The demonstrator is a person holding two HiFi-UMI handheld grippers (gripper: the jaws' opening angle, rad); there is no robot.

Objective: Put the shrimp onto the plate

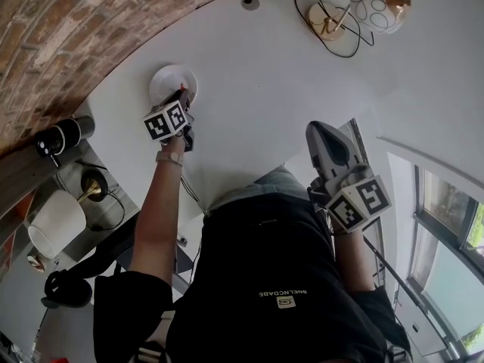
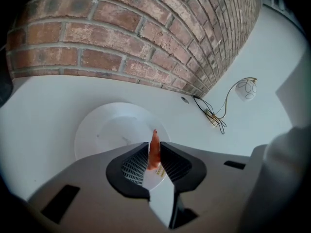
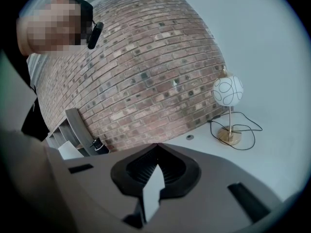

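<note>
nearest to the person, the right gripper (image 3: 156, 146) hangs by the body at the near right edge of the table (image 1: 265, 66), its fingers closed together with nothing between them, well apart from the work. farther out on the left, the left gripper (image 2: 155, 145) is the one that matters: its fingers are pressed on the shrimp (image 2: 154, 152), an orange piece whose long axis runs along the fingers, with the thin end pointing out past the tips. the white plate (image 2: 104, 130) lies just below and in front of these tips, so i judge the shrimp needs only to go a little down before it is let go. beyond the plate stands the brick wall (image 2: 146, 42), and a lamp (image 2: 246, 89) at the far right.
</note>
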